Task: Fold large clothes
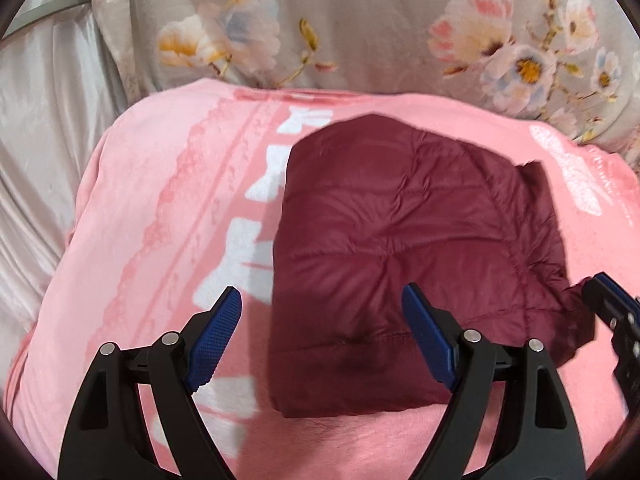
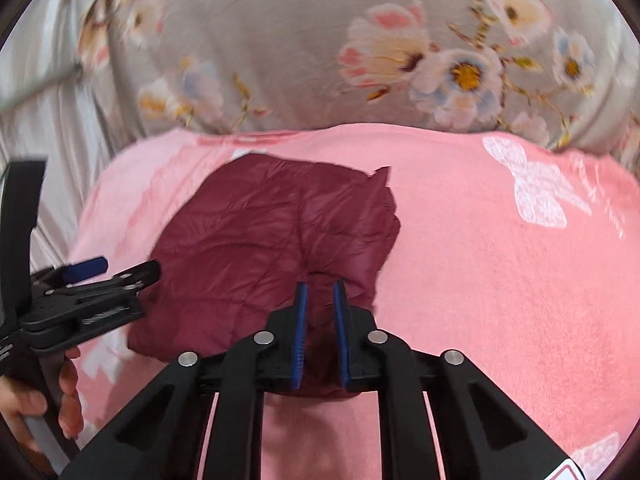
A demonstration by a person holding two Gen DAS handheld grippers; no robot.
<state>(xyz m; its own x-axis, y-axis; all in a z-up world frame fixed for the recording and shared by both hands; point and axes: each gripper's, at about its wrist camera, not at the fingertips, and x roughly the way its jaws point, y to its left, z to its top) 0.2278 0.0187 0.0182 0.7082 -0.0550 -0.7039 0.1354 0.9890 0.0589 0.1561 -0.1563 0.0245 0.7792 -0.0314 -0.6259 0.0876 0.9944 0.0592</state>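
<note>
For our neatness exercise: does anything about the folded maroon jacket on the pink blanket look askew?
Mostly tidy, but the maroon jacket has a flap poking out at its far right corner, breaking the neat outline on the pink blanket.

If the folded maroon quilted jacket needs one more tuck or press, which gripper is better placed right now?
Probably right. The right gripper hovers over the maroon quilted jacket's near edge, jaws almost shut, nothing between. The left gripper is wide open, straddling its left edge on the pink blanket.
</note>
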